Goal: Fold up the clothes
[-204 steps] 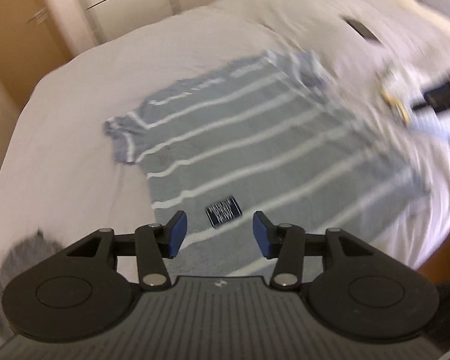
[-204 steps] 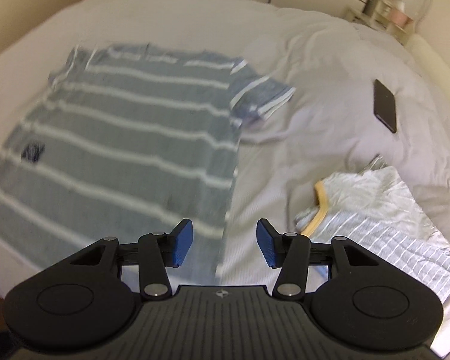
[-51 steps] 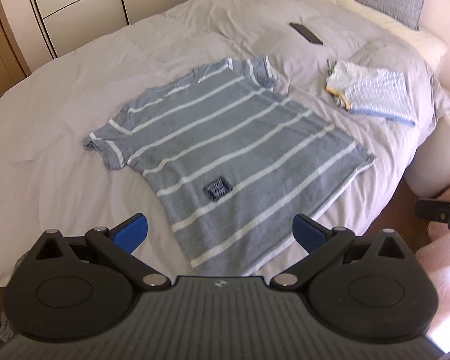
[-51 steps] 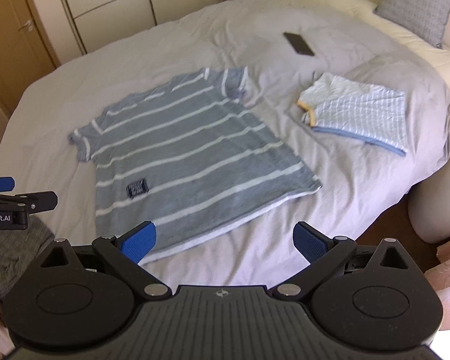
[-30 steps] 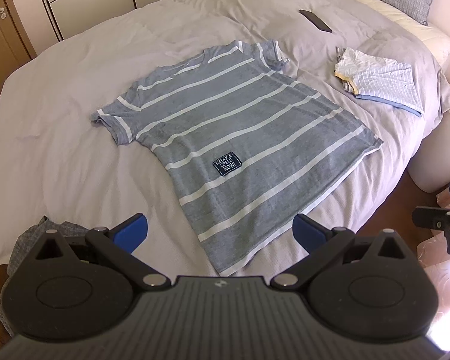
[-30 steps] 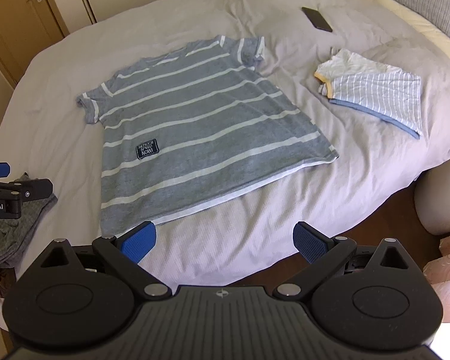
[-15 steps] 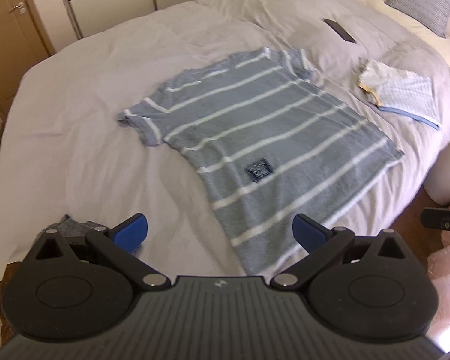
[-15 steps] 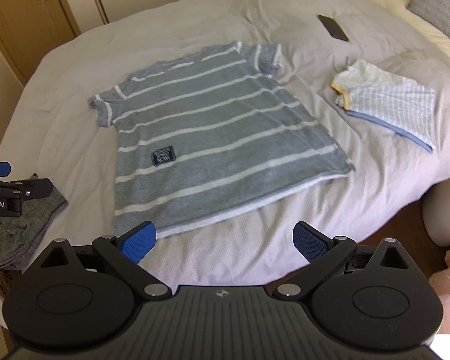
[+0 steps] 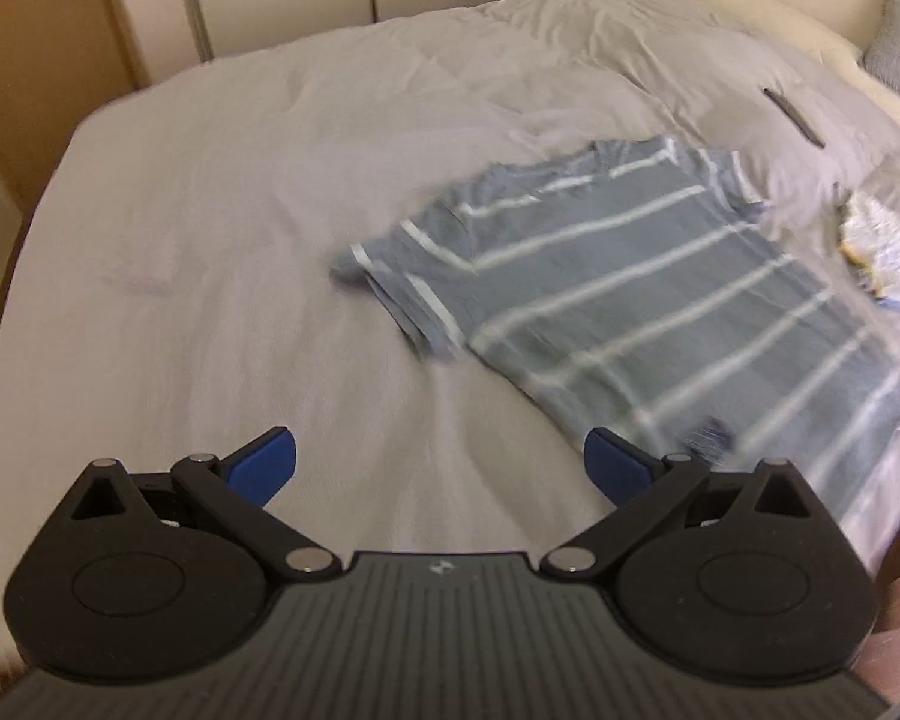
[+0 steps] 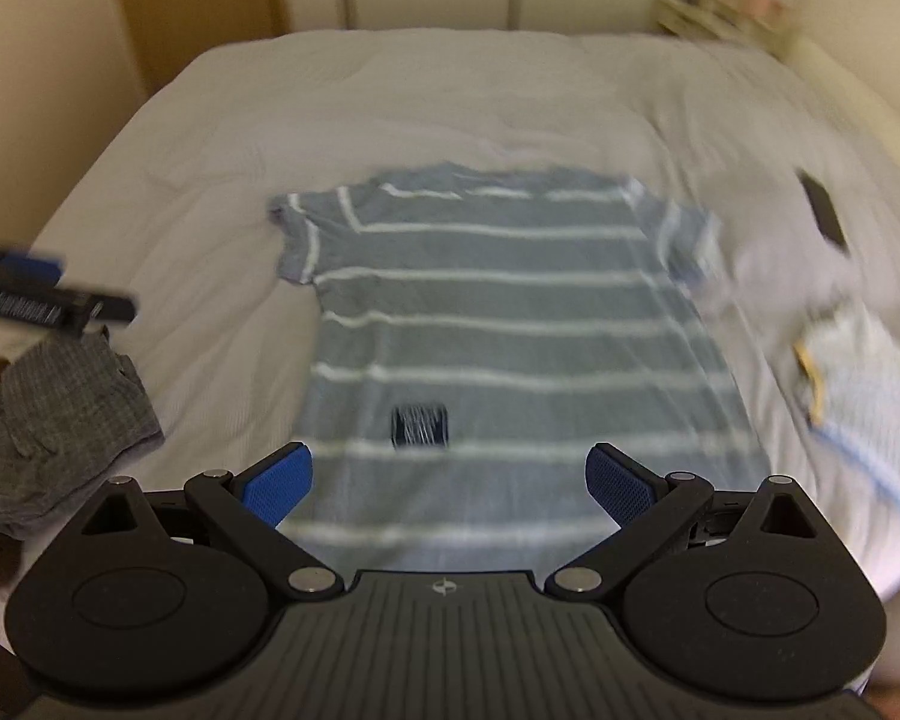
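A grey-blue T-shirt (image 10: 510,324) with thin white stripes lies flat and unfolded on the bed (image 10: 390,96) — collar toward the far edge, short sleeves spread, a small dark patch (image 10: 420,426) near the hem. The left gripper (image 9: 439,462) and right gripper (image 10: 449,483) hover above the near edge, jaws wide and holding nothing. A folded pale striped garment (image 10: 864,384) rests toward the right edge (a dark phone (image 10: 825,216) beyond it); crumpled grey clothing (image 10: 48,408) sits at the left edge.
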Motion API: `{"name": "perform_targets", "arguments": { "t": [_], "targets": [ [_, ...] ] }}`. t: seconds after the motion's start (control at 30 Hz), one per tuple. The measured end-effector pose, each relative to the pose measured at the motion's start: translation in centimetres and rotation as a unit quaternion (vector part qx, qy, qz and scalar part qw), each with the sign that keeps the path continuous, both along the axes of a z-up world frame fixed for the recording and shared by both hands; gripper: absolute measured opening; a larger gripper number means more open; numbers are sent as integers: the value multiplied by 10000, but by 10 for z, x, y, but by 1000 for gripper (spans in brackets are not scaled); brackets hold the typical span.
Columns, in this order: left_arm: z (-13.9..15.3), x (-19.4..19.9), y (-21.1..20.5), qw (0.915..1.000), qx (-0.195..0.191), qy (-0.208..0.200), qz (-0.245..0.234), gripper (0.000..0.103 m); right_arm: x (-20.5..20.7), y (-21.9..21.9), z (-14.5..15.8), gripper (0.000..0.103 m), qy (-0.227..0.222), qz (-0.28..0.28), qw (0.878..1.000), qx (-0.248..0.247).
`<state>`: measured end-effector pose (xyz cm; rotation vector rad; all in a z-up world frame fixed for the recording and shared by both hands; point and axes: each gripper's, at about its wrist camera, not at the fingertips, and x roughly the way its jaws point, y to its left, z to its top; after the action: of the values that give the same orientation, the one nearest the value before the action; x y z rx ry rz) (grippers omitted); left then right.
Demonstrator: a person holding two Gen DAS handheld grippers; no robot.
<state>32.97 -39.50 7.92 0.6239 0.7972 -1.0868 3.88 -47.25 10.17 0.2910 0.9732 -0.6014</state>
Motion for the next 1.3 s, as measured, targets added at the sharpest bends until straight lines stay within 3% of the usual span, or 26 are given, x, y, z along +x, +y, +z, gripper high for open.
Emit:
{"name": "perform_targets", "arguments": {
  "t": [0.17, 0.37, 0.43, 0.47, 0.6, 0.83, 1.03, 1.17, 1.2, 1.27, 1.3],
  "targets": [
    [-30, 72, -47, 9978, 72, -190, -629, 91, 73, -4, -33, 98, 205, 936, 9942, -490],
    [-65, 161, -92, 9948, -217, 825, -556, 64, 151, -1, -87, 78, 302, 1817, 9789, -879],
    [-82, 181, -108, 9934, -233, 961, -573, 52, 178, 0, -105, 61, 333, 2108, 9718, -1007],
    [-91, 189, -115, 9930, -229, 987, -598, 47, 189, 0, -115, 58, 351, 2238, 9681, -1070],
    [-126, 208, -141, 9923, -175, 914, -817, 46, 230, 1, -160, 36, 498, 2681, 9524, -1362],
    [-166, 228, -165, 9869, -100, 1277, -978, 46, 286, -10, -221, 35, 540, 3065, 9343, -1740],
    [-180, 236, -181, 9776, -25, 1707, -1228, 44, 308, -24, -240, 36, 503, 3022, 9353, -1768],
    [-185, 241, -195, 9679, 368, 2195, -1172, 22, 311, -32, -243, 28, 433, 2977, 9389, -1672],
    [-186, 242, -198, 9662, 465, 2273, -1127, 13, 311, -34, -242, 24, 412, 2955, 9404, -1632],
    [-184, 244, -201, 9653, 602, 2320, -1035, 4, 312, -37, -241, 16, 349, 2923, 9428, -1561],
    [-181, 245, -203, 9654, 620, 2338, -972, 2, 312, -39, -241, 7, 317, 2910, 9438, -1532]
  ]
}}
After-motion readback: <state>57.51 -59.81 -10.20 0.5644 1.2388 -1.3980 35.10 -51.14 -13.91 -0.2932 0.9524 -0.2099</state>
